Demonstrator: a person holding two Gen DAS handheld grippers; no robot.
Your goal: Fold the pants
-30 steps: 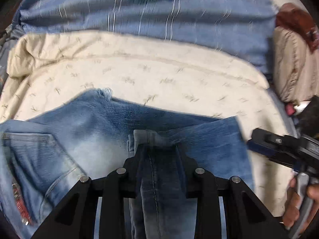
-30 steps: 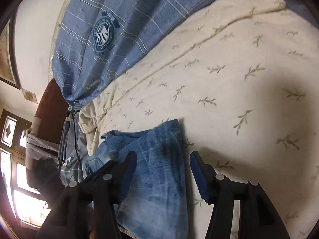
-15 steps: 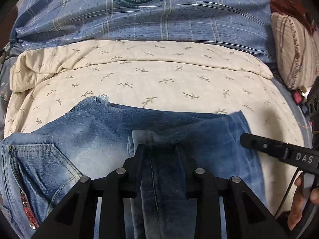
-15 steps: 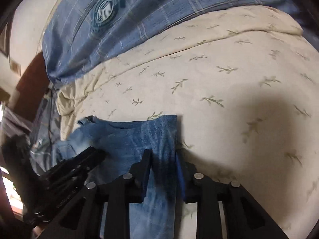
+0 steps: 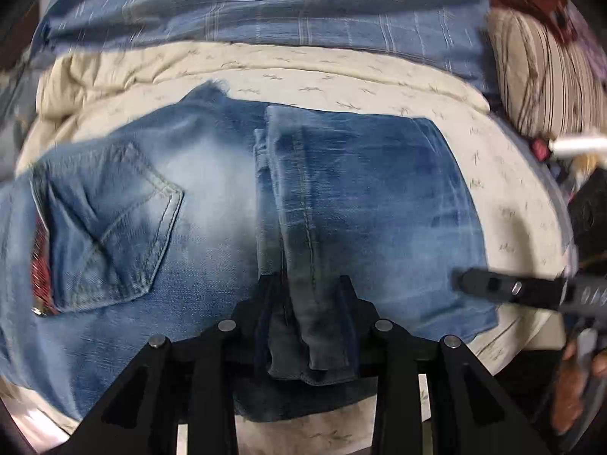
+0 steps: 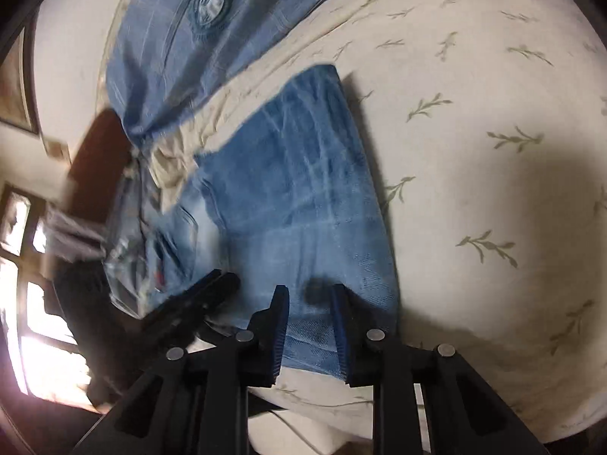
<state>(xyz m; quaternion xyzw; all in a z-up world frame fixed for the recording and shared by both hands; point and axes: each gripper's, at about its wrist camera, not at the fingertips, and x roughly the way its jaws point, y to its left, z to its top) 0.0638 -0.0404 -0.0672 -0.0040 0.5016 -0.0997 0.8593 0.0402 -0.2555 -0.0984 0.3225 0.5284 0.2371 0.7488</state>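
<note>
Your jeans [image 5: 212, 204] lie spread across the cream leaf-print bedcover [image 5: 341, 87], filling the middle of the left wrist view, with the back pocket [image 5: 110, 223] out at nine o'clock. Your left tongs [image 5: 309, 303] sit at six o'clock, clamped on a bunched fold of denim that runs up between the pads toward twelve. At three to four o'clock in that view the right tongs [image 5: 493, 284] reach in over the jeans' right edge, with your hand [image 5: 576, 379] just behind them at the frame's rim.

In the right wrist view the jeans [image 6: 303, 189] stretch from six o'clock up toward eleven, and the blue plaid blanket [image 6: 197, 38] lies beyond them at eleven. The right tongs [image 6: 309, 326] have just been closing and stand narrow, with the jeans' near edge between the pads; through the motion blur they seem to pinch it, though the contact is not clear. The other tongs' tip [image 6: 201, 295] shows at eight o'clock.
</note>
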